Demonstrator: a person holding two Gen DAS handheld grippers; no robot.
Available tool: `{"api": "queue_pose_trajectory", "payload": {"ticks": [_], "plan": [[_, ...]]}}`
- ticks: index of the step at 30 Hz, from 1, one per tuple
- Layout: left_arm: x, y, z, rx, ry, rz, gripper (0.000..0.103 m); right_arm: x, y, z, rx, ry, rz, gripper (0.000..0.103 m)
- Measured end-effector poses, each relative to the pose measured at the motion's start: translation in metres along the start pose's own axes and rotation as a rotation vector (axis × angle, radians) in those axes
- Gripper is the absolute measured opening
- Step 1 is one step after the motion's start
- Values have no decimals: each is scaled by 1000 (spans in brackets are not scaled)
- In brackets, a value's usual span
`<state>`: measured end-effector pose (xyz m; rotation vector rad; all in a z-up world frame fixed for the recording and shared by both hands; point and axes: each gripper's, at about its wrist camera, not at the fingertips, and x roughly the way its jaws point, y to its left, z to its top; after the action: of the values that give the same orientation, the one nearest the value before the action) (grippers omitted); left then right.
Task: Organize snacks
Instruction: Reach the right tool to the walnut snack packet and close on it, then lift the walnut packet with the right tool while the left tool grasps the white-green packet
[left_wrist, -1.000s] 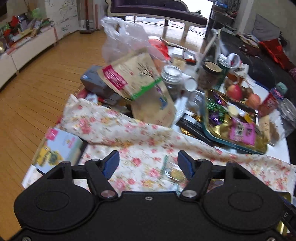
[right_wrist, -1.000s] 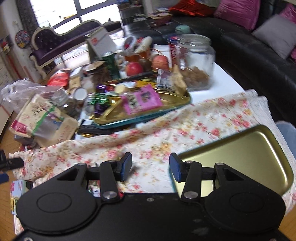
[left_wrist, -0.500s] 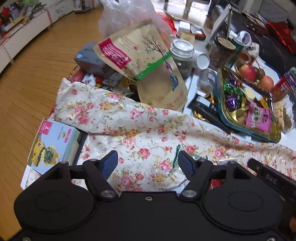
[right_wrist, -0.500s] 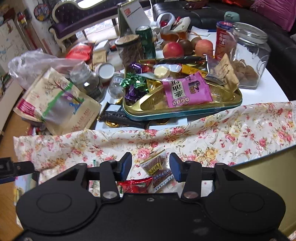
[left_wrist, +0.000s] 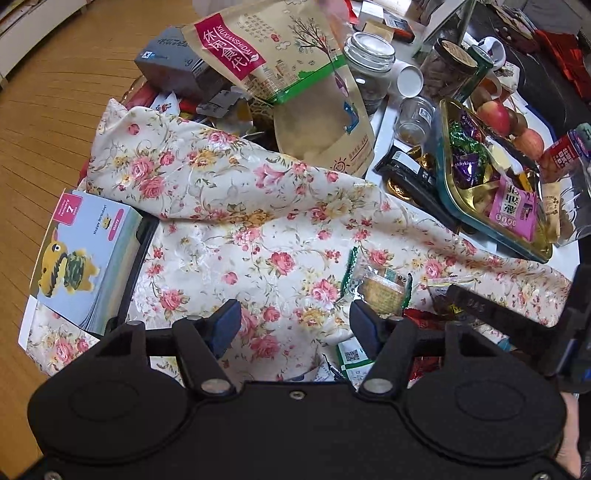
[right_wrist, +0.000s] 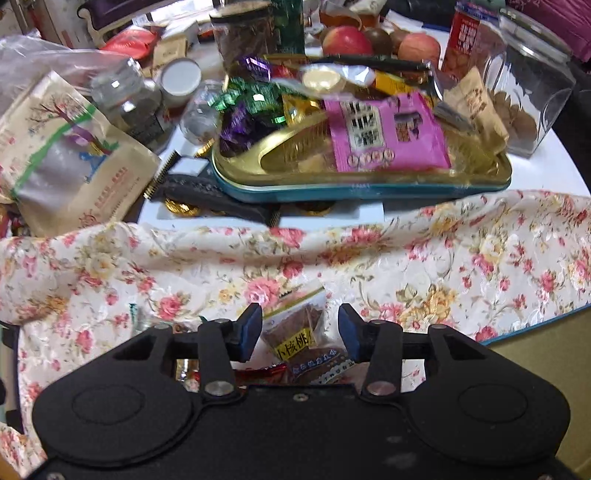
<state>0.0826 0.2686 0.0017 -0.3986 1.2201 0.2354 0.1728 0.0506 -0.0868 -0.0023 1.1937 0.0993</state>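
Small snack packets lie on a floral cloth (left_wrist: 229, 229). In the left wrist view a clear cracker packet (left_wrist: 378, 286) lies just ahead of my open, empty left gripper (left_wrist: 295, 325), by its right finger. In the right wrist view my open right gripper (right_wrist: 299, 328) hovers over a brown walnut-snack packet (right_wrist: 299, 328) that shows between its fingers without touching them. A red wrapper (right_wrist: 266, 371) lies beside it. A gold and teal tray (right_wrist: 369, 184) behind holds a pink packet (right_wrist: 384, 133) and foil candies (right_wrist: 243, 110).
A large kraft snack bag (left_wrist: 295, 74), glass jars (left_wrist: 369, 66), apples (right_wrist: 347, 40) and a big clear jar (right_wrist: 532, 88) crowd the far table. A blue boxed toy (left_wrist: 85, 258) sits at the cloth's left edge. An empty gold tray corner (right_wrist: 546, 354) lies at right.
Both grippers have dropped lower and closer to the floral cloth. The snack packets now sit between and just ahead of the fingers. The empty gold tray has slid out to the right.
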Motion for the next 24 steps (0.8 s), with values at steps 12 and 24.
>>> {"api": "queue_pose_trajectory", "payload": {"ticks": [12, 24], "plan": [[2, 11, 0, -20, 23, -10, 66, 16, 31, -31, -200, -29, -84, 39], [11, 12, -10, 61, 46, 5, 66, -39, 18, -20, -56, -89, 113, 29]]}}
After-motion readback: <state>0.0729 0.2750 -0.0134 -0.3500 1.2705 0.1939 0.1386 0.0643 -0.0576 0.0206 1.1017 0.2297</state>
